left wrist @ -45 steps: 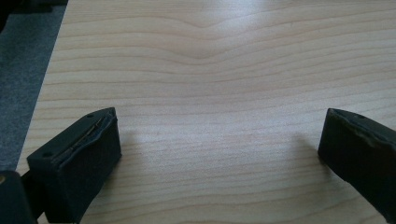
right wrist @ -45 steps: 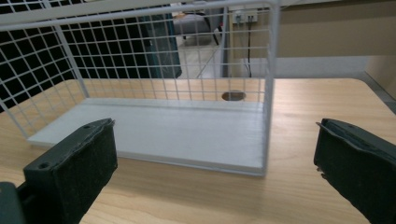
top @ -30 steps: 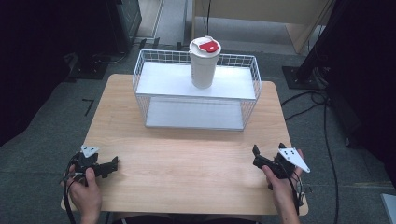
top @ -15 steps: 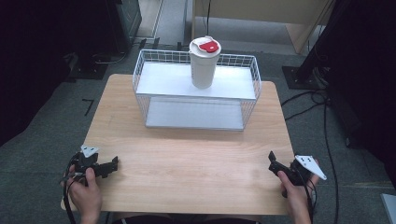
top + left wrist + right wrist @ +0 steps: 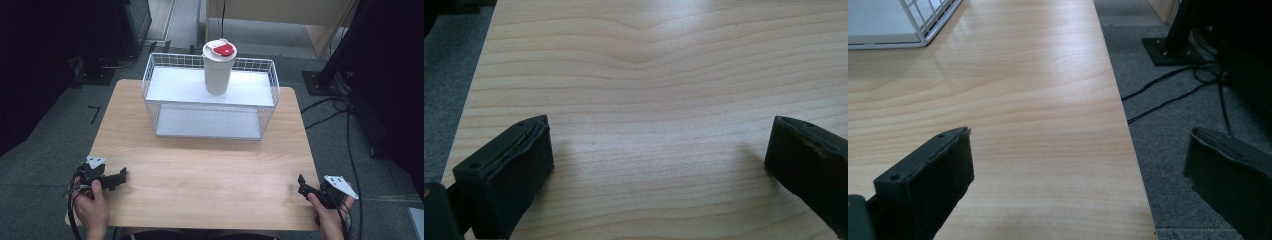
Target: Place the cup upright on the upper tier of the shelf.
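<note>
On the upper shelf of the white wire basket [image 5: 150, 82], at the far side of the wooden table [image 5: 210, 175], stands the white cup [image 5: 218, 70] with its white lid and red tab, upright and near the middle of the shelf. Below it the basket's lower tray lies bare, and the wire wall at the front stands between the cup and me. The same basket's corner peeks in at the top left of my right gripper view.

Both my tongs are well apart from the cup, down at the near edge. My left gripper [image 5: 120, 176] rests low over the wood at the near left corner, jaws spread wide with bare tabletop between them. My right gripper [image 5: 301, 181] sits at the near right corner, also released; one jaw hangs over the table, the other out past the edge above the grey carpet [image 5: 1173, 125]. Black cables [image 5: 1168, 95] trail across that floor toward a dark stand base [image 5: 1173, 52]. Between my tongs and the basket lies open wood.
</note>
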